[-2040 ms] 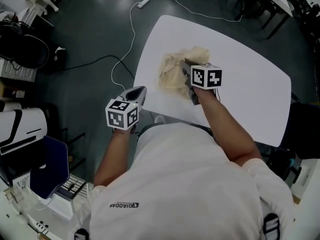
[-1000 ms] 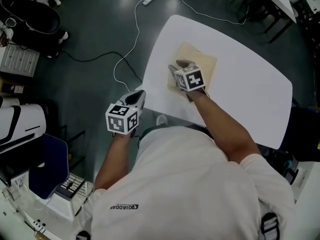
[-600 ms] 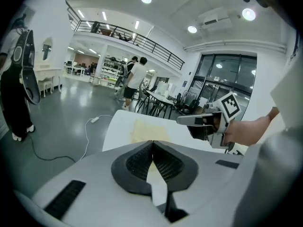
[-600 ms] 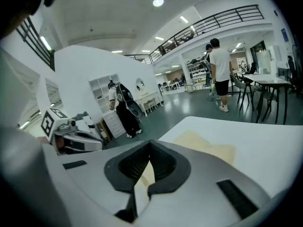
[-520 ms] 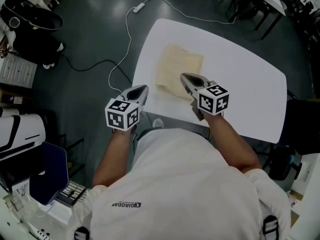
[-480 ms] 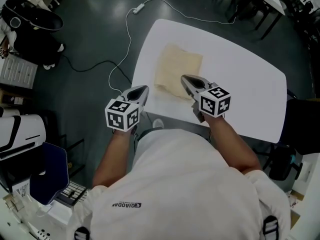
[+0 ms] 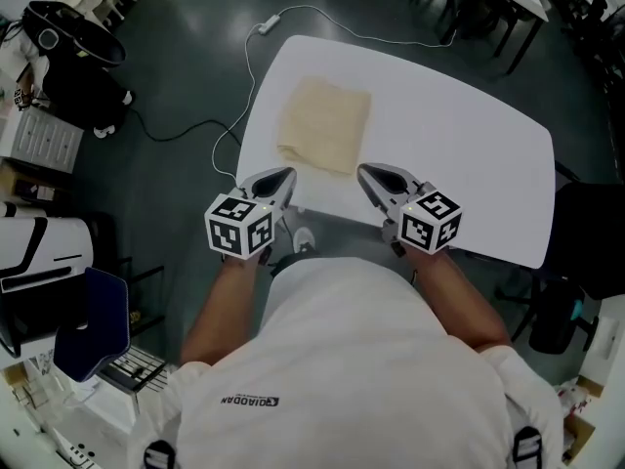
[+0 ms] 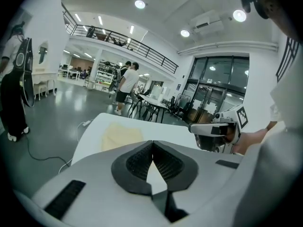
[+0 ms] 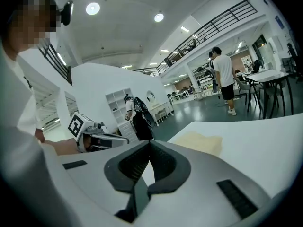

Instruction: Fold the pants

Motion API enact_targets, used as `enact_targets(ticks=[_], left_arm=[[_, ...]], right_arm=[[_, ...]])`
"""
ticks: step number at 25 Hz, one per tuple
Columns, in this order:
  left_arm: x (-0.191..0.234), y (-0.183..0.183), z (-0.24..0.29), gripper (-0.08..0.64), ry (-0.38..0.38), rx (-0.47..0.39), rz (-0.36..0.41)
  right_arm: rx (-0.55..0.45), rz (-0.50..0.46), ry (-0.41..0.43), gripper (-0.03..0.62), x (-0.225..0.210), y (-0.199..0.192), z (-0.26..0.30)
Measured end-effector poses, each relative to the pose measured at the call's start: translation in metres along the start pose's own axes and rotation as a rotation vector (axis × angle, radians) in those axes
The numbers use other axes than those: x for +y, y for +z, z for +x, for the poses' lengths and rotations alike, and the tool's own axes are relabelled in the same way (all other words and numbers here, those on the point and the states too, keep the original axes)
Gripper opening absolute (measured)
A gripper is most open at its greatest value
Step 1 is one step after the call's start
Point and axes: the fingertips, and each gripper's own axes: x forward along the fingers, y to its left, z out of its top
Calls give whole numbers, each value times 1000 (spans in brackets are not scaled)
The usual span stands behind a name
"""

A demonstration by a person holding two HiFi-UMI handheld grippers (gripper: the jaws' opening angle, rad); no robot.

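Both grippers sit low in the head view's middle, the left gripper and the right gripper each with jaws pressed together on nothing. Above them, the folded beige pants lie flat on the white table, apart from both.

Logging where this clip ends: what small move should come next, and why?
Probably lower both to rest: the beige cloth pants lie folded on the white table, and the left hand-held gripper and right hand-held gripper are shut, empty and clear of them.
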Motion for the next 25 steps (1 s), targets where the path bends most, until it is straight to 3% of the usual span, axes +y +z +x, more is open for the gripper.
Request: enact_targets(ticks=[9, 20, 25], left_arm=[[-91, -63, -17, 28, 17, 18, -31], [-119, -83, -67, 28, 112, -31, -25], [-124, -90, -82, 28, 117, -10, -23]], right_arm=[[-5, 62, 57, 18, 13, -44, -85], [-19, 45, 114, 18, 47, -71, -115], [-44, 71, 104, 18, 54, -68, -113]])
